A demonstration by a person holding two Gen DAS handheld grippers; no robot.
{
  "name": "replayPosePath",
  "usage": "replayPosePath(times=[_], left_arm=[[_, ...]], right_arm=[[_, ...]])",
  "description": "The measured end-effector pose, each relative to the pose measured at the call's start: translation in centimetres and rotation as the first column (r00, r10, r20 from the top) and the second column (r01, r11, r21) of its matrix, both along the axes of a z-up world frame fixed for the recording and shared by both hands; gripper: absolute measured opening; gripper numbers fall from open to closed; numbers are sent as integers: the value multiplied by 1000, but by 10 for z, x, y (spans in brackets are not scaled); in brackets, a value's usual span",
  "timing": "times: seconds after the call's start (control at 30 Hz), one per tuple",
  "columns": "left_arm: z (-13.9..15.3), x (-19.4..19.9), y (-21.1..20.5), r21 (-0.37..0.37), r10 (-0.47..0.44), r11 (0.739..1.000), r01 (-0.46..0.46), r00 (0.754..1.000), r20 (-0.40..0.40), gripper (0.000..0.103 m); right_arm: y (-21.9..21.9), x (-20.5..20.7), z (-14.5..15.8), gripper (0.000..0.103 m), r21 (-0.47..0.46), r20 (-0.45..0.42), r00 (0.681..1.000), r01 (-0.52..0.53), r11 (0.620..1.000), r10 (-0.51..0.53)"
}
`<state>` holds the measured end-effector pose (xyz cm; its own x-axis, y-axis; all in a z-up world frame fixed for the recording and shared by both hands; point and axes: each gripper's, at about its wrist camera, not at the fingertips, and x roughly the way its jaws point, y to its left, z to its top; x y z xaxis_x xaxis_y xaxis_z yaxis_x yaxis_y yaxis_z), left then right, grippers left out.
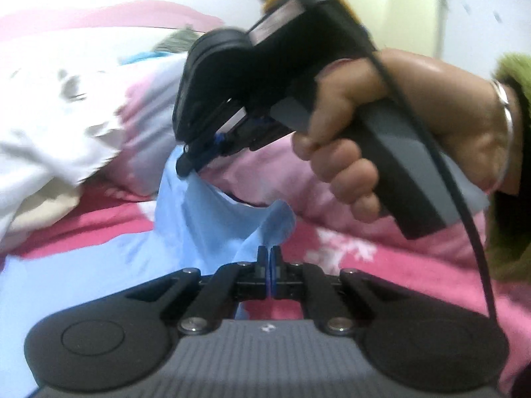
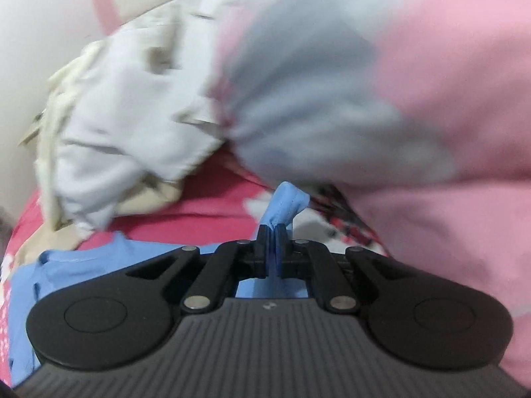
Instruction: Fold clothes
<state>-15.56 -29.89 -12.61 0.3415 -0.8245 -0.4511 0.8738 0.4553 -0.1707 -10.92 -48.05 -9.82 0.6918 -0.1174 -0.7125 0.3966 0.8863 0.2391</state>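
A light blue garment [image 1: 205,219] lies on a pink and red bedspread [image 1: 381,265], lifted at two spots. My left gripper [image 1: 269,252] is shut on a raised fold of the blue cloth at the bottom middle of the left wrist view. Above it the right gripper [image 1: 184,165], held by a hand [image 1: 358,139], is shut on another edge of the same garment, which hangs stretched between the two. In the right wrist view my right gripper [image 2: 272,232] pinches a bunched blue fold [image 2: 287,205] that sticks up past the pads.
A heap of white and beige clothes [image 1: 43,139] lies at the left, with a pink and grey bundle [image 2: 365,99] behind the grippers. A green sleeve [image 1: 511,172] and bracelet show at the right edge. A pale cabinet [image 1: 398,10] stands at the back.
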Motion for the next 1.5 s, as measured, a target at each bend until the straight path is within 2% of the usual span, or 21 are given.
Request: replayPosePath(times=[0.13,0.2,0.3,0.33,0.37,0.43,0.5,0.57,0.63,0.73,0.83,0.97,1.0,1.03,1.07,1.17,1.23,1.33,1.4,1.47,1.5], left_arm=[[6,12,34,-41,79,996,-84,991,-109,2],[5,17,46,-14,90,996,-93,984,-151,5],[-6,23,67,58,121,992,-110,967,-223,30],[-8,24,76,70,135,990,-122,962,-239,32],[-11,25,86,79,151,988,-135,956,-253,33],[-13,29,110,69,166,986,-153,939,-300,43],[-14,38,131,53,188,982,-181,922,-338,45],[-13,53,147,48,228,973,-227,898,-376,45],[-13,73,156,41,262,962,-269,875,-408,44],[-14,102,164,26,301,945,-325,838,-455,44],[-14,123,161,17,301,941,-338,813,-498,43],[-16,137,151,28,308,937,-348,784,-539,42],[-18,139,149,30,306,937,-348,778,-549,42],[-19,141,148,31,304,938,-346,774,-555,42],[-20,143,147,33,302,939,-343,772,-559,42],[-26,156,135,45,299,941,-334,765,-570,42],[-29,165,123,61,297,944,-323,760,-579,42],[-32,176,101,103,325,941,-323,773,-545,42],[-33,178,87,133,345,937,-322,801,-489,41],[-35,176,76,191,380,924,-330,836,-396,38],[-37,175,75,206,391,919,-336,844,-367,34]], right_arm=[[50,30,17,2,-79,-38,991,-128,989,126],[78,44,14,3,-107,-71,978,-202,974,195],[113,60,-6,5,-106,-134,948,-304,947,289],[120,64,-12,7,-95,-139,939,-329,939,315],[121,63,-13,8,-78,-125,941,-326,942,316],[115,51,-7,14,-30,-62,957,-285,958,283],[101,26,8,20,41,43,973,-228,973,226],[91,-3,17,24,81,106,981,-169,982,160],[89,-29,16,26,74,107,983,-158,985,150],[111,-44,0,28,-13,28,974,-226,974,227],[148,-46,-24,29,-168,-74,939,-345,923,337],[184,-36,-55,26,-365,-184,896,-444,818,404],[185,-34,-61,23,-392,-203,896,-444,805,395],[185,-34,-64,8,-403,-210,895,-445,800,393],[184,-35,-65,5,-404,-209,894,-447,798,396],[188,-51,-57,4,-426,-190,865,-499,754,465],[194,-61,-56,4,-464,-214,830,-551,694,515],[203,-71,-63,4,-532,-280,785,-606,592,552],[204,-74,-64,4,-550,-292,769,-621,558,569],[205,-76,-64,4,-570,-297,756,-630,527,584],[205,-76,-64,5,-571,-298,747,-638,516,594]])
